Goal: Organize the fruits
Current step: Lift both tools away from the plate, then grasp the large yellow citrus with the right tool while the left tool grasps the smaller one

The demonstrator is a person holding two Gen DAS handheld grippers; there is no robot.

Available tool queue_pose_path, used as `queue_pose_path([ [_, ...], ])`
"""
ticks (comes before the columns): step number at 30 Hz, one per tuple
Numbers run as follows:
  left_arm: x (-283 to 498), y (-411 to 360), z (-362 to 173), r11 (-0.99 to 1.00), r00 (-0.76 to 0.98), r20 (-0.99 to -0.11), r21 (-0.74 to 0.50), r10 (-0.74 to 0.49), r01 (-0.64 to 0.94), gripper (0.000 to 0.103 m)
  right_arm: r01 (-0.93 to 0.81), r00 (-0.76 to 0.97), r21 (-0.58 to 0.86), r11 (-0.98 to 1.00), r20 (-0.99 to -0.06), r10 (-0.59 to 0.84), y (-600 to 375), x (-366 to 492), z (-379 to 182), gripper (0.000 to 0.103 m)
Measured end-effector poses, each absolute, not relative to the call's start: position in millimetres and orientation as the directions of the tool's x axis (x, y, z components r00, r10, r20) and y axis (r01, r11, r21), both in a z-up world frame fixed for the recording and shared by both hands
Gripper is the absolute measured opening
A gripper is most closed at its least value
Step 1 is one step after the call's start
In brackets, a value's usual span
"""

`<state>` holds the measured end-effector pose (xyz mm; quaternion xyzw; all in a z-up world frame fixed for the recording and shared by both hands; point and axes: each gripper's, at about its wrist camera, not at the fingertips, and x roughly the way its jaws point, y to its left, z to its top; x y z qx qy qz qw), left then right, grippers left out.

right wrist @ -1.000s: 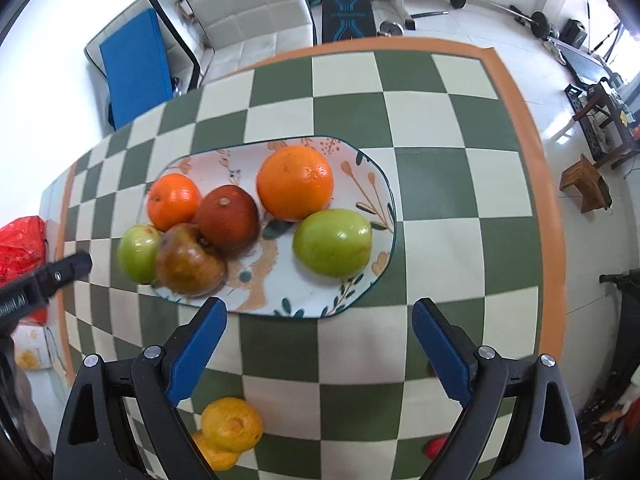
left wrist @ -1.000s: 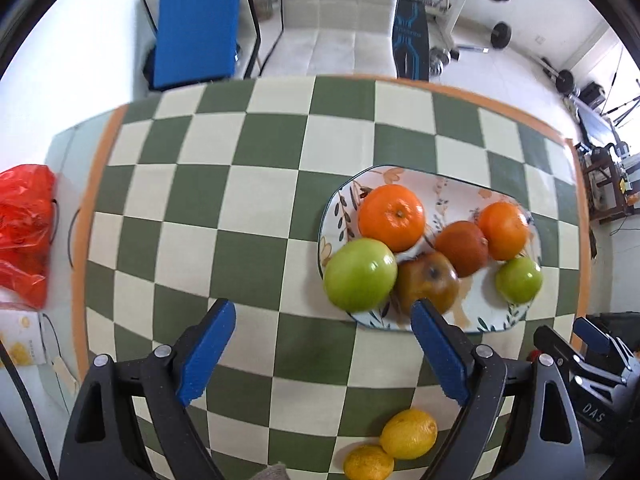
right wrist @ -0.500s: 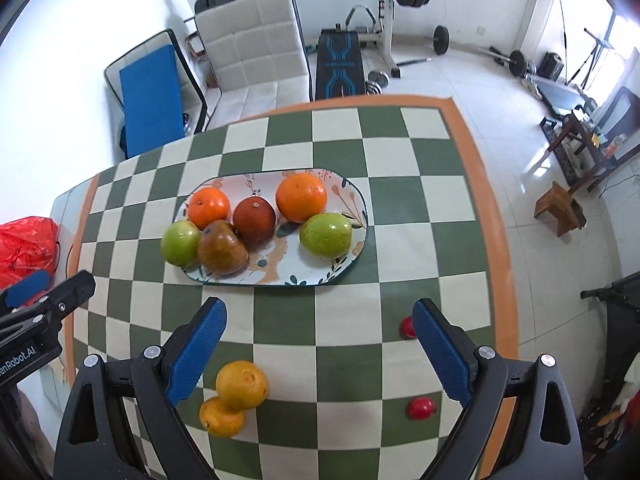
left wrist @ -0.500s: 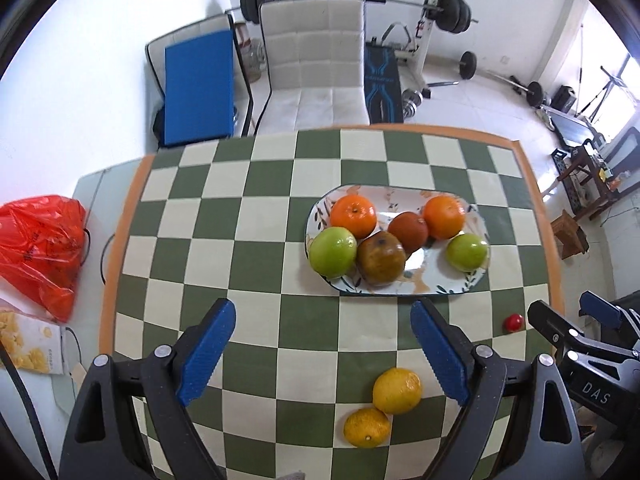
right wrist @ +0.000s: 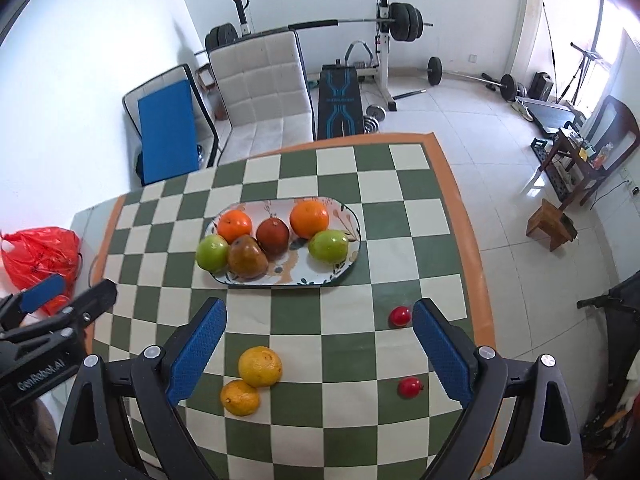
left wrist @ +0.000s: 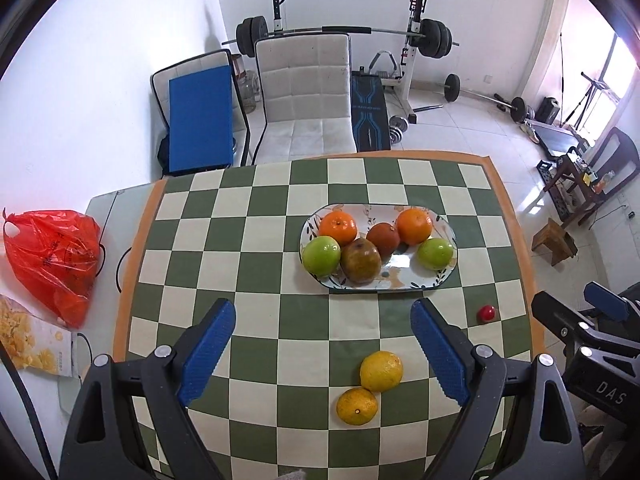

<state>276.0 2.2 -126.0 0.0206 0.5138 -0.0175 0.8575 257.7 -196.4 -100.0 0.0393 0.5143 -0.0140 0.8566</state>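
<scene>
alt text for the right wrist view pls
An oval plate holding six fruits sits on a green-and-cream checkered table. Nearer, the open right gripper frames two yellow citrus fruits and two small red fruits; a home gym lies beyond.

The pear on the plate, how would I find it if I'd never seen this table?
Look at the checkered table, then the oval plate in its middle. The pear lies at the plate's near edge, between the left green apple and a dark red fruit. It alone is brownish and tapered, not round.
</scene>
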Motion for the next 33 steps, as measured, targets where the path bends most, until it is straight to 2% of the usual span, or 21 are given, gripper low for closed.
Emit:
queue_pose_path([
  [6,271,2,-125,0.999,0.466,-0.884,-0.003,-0.024,0.046,0.09,0.066,0.48,0.081,0.994,-0.876,0.04,-197,251,-92,0.096],
  [9,275,2,-137,0.999,0.445,-0.895,0.034,0.012,0.04,0.092,0.063,0.451,0.118,0.991,-0.889,0.077,-198,254,-108,0.096],
  [11,280,4,-156,0.994,0.417,-0.904,0.11,0.09,0.024,0.102,0.055,0.382,0.174,0.983,-0.913,0.14,-197,259,-135,0.096],
  [15,287,14,-204,0.966,0.34,-0.909,0.257,0.241,0.003,0.102,0.074,0.206,0.3,0.951,-0.938,0.28,-191,269,-218,0.096],
  [20,285,35,-262,0.953,0.206,-0.932,0.302,0.299,-0.017,0.102,0.136,0.052,0.365,0.921,-0.931,0.362,-173,270,-314,0.096],
  [23,280,44,-290,0.959,0.119,-0.952,0.281,0.282,-0.03,0.102,0.148,0.013,0.383,0.912,-0.923,0.385,-162,274,-346,0.088],
  [27,276,46,-317,0.961,0.042,-0.961,0.274,0.275,-0.022,0.102,0.101,-0.018,0.385,0.917,-0.921,0.389,-142,278,-373,0.066],
  [29,275,43,-322,0.961,0.035,-0.961,0.275,0.275,-0.002,0.102,0.056,-0.012,0.364,0.93,-0.931,0.366,-135,275,-374,0.066],
  [33,271,32,-317,0.979,0.038,-0.979,0.201,0.2,0.026,0.102,0.017,-0.008,0.292,0.956,-0.956,0.292,-145,261,-368,0.066],
])
